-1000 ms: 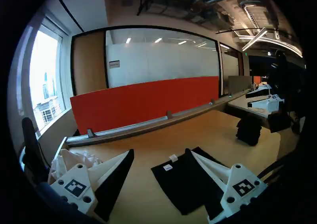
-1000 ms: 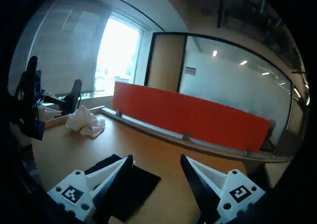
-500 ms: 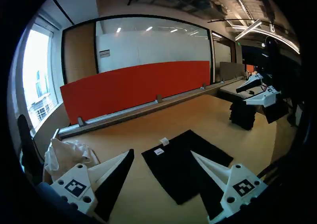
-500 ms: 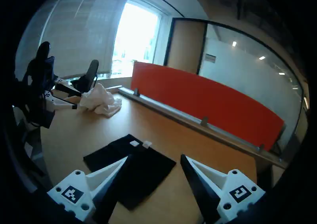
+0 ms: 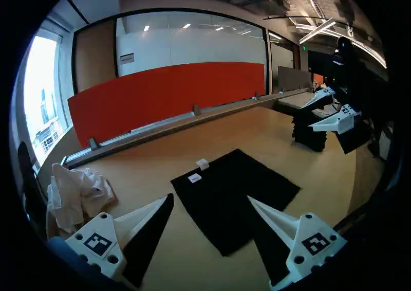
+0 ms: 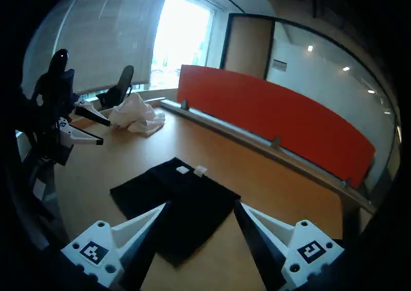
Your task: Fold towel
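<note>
- black towel [image 5: 234, 198] lies flat on the wooden table [image 5: 190, 262], white tags at its far edge; no fold begun, by my read
- left gripper [image 5: 209, 197] fingers spread wide, nothing between them, hovers over the towel's near side, likely lining up on an edge
- right gripper [image 6: 202, 203] also spread and empty, above the opposite side, so each can take a corner
- crumpled white cloth [image 5: 77, 193] and dark folded stack [image 5: 308, 134] sit well apart from the towel, probably to-do and done piles

black towel [image 5: 234, 198] with two white tags [image 5: 202, 163]; pale wood-toned table [image 5: 154, 165]; orange-red partition [image 5: 164, 90]; white crumpled cloth [image 5: 77, 193]; white fingers [image 5: 128, 221], black inner faces, black-and-white square markers.
</note>
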